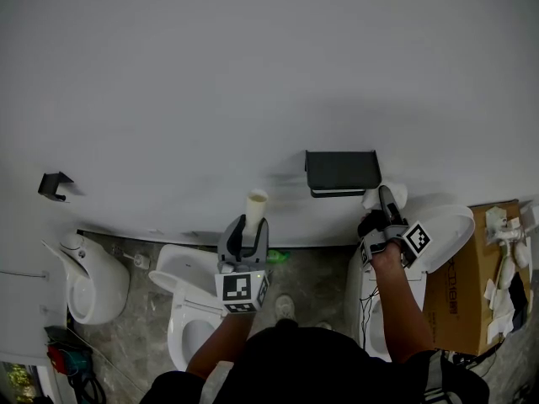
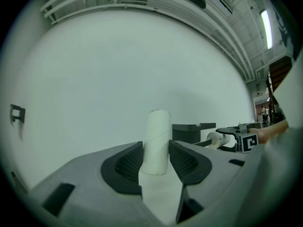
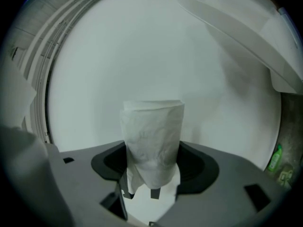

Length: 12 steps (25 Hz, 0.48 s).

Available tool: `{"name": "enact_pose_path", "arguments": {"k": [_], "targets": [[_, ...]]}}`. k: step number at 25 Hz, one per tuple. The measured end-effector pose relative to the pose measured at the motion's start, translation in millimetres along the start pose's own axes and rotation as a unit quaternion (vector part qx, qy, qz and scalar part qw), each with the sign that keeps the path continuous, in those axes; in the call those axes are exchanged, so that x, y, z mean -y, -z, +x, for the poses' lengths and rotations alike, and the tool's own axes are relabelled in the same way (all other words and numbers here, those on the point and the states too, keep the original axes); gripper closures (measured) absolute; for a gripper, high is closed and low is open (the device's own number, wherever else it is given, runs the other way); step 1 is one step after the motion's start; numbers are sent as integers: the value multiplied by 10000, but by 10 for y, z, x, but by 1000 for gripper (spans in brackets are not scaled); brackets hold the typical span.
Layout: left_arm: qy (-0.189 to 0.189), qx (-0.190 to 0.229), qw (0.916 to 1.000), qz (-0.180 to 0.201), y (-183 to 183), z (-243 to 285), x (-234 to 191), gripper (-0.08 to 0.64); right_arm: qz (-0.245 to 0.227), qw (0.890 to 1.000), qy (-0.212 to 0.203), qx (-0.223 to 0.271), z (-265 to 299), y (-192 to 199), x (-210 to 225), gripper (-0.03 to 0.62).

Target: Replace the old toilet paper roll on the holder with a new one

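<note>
The empty cardboard tube (image 1: 256, 204) stands upright between the jaws of my left gripper (image 1: 248, 227), which is shut on its lower half. In the left gripper view the tube (image 2: 156, 138) fills the gap of that gripper (image 2: 156, 159) in front of the white wall. The dark paper holder (image 1: 341, 172) hangs on the wall to the right with nothing on it, and it shows as well in the left gripper view (image 2: 191, 132). Just below the holder's right end, my right gripper (image 1: 384, 202) is shut on a white toilet paper roll (image 1: 372, 198). That roll (image 3: 154, 143) stands upright in the right gripper (image 3: 152, 168).
A white toilet (image 1: 187, 314) stands under my left arm and another toilet (image 1: 94, 283) at the far left. A raised toilet lid (image 1: 450, 232) and a cardboard box (image 1: 470, 286) are at the right. A black hook (image 1: 55, 185) is on the wall; a green bottle (image 1: 277, 257) lies on the floor.
</note>
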<state>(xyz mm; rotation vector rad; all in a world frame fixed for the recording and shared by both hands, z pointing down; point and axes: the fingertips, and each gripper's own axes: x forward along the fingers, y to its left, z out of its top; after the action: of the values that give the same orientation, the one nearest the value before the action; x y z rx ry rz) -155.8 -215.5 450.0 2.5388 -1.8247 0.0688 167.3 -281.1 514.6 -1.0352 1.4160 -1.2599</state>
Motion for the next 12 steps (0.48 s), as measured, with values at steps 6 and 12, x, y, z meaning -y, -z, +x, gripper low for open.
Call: {"name": "enact_pose_path", "arguments": {"k": [6,12], "targets": [[-13,-48,10000,-37,35,-1,0,390,18,9998,30,-197,114,128,46,302],[-87,-78,9999,-42,70,-20,-32,390,14,9994,10,-354,172,286,37,302]]}}
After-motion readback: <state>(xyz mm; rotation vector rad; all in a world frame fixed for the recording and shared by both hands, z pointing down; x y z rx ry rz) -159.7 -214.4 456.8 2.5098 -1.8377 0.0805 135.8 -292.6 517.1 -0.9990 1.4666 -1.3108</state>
